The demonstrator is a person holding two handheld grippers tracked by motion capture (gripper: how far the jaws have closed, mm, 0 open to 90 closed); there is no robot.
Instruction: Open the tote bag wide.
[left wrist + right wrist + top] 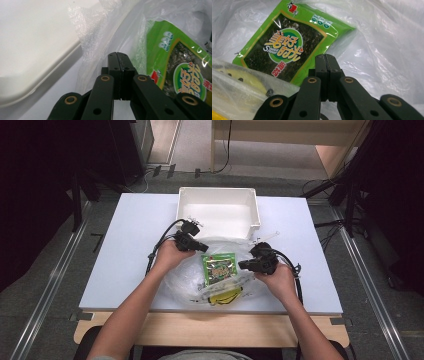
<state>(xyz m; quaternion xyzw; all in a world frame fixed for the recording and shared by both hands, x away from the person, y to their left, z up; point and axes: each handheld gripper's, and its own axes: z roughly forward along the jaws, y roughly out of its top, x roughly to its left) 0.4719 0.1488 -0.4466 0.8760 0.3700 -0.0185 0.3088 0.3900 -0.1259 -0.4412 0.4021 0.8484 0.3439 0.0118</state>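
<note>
High view: person at a white table (125, 250), one gripper in each hand. Left gripper (204, 246) sits at the upper-left edge of a clear plastic bag (185, 280); right gripper (243, 265) is at the bag's right side, pointing left toward the middle. Bag lies crumpled near the table's front edge, just in front of a white bin (220, 210), which stands at the back centre w/ its open side up. Green snack packet (218, 268) lies flat in the middle of the bag, between the two grippers. Below it, a yellow item (225, 297) w/ black marks, also by the bag's front part; can't tell what it is.

Left gripper view: jaws together, tips pressed flat against each other. Bag film lies bunched around the tips, but can't tell if any of it is pinched between them. Snack packet (175, 65) is to the right behind the film; bin (32, 50) rim to the left, table below it.

Right gripper view: jaws together too, tips meeting just in front of the packet's lower corner. Can't tell if film is caught. Snack packet (287, 47) lies tilted, green w/ a dark panel and a round logo, bag film (387, 45) around it. Yellow item (244, 82) at lower left under wrinkled film.
</note>
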